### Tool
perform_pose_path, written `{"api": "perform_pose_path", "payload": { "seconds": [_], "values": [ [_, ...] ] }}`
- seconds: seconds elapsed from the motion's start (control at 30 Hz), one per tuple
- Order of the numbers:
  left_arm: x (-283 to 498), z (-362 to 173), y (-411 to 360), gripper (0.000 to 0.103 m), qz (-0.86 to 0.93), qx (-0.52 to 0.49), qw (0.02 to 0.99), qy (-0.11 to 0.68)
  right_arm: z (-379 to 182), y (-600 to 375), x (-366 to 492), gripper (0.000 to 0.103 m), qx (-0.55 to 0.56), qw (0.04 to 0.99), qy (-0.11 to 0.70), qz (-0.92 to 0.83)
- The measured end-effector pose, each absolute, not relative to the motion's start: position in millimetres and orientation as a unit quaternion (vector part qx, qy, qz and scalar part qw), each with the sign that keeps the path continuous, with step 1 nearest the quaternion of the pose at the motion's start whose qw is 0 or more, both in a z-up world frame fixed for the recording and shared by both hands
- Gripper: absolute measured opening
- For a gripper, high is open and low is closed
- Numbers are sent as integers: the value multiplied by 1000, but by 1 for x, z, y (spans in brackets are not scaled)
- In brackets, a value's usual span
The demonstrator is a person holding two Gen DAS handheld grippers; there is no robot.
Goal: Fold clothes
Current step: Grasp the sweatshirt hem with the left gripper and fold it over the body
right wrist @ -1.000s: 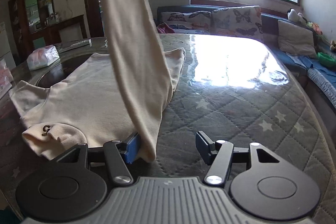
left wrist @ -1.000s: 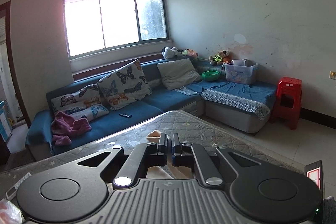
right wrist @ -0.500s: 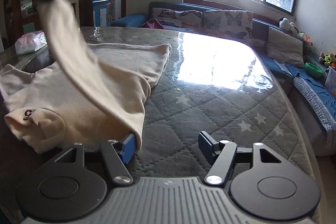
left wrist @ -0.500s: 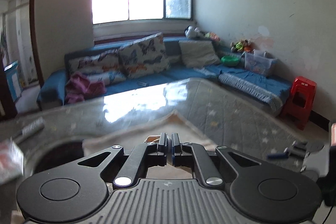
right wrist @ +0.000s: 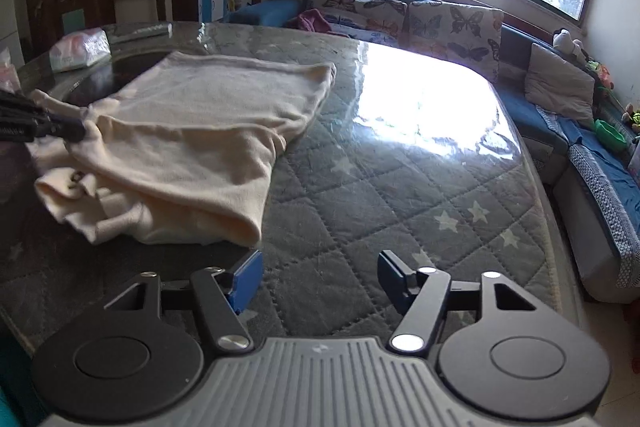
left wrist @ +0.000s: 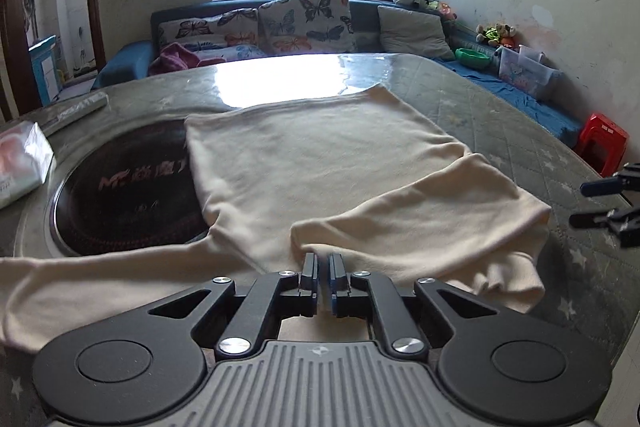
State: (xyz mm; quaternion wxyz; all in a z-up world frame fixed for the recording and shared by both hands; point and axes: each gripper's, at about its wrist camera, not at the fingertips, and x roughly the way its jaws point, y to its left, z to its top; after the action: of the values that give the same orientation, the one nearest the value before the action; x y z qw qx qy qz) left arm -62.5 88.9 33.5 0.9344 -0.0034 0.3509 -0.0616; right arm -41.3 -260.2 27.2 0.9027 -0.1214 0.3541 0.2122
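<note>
A cream sweater (left wrist: 320,163) is spread on the quilted desk (right wrist: 360,203) straight ahead of the left tongs (left wrist: 323,259), whose jaws are pinched nearly together on the cuff of a sleeve folded across its body. The right tongs (right wrist: 318,269) are held about half open with nothing between them, having just closed a little. The sweater's folded edge lies just ahead and left of them.

Bare quilted tabletop (right wrist: 360,211) beside shirt (right wrist: 208,131)
</note>
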Motion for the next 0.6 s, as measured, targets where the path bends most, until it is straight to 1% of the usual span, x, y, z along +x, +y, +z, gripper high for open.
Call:
{"api": "perform_pose_path", "payload": {
  "seconds": [0.1,0.17,0.33,0.4,0.6],
  "values": [
    [-64,37,92,8,-49,-2,936,349,38,-253,-31,48,-95,906,340,232],
    [-65,42,94,8,-44,-4,939,342,42,-244,-20,38,-81,906,332,248],
    [-59,49,85,8,-65,-14,941,331,39,-218,6,25,-78,900,330,274],
    [-52,46,79,8,-76,-17,940,332,34,-207,18,23,-77,897,332,282],
    [-34,29,77,8,-73,-30,936,344,16,-194,40,23,-78,892,352,274]
  ]
}}
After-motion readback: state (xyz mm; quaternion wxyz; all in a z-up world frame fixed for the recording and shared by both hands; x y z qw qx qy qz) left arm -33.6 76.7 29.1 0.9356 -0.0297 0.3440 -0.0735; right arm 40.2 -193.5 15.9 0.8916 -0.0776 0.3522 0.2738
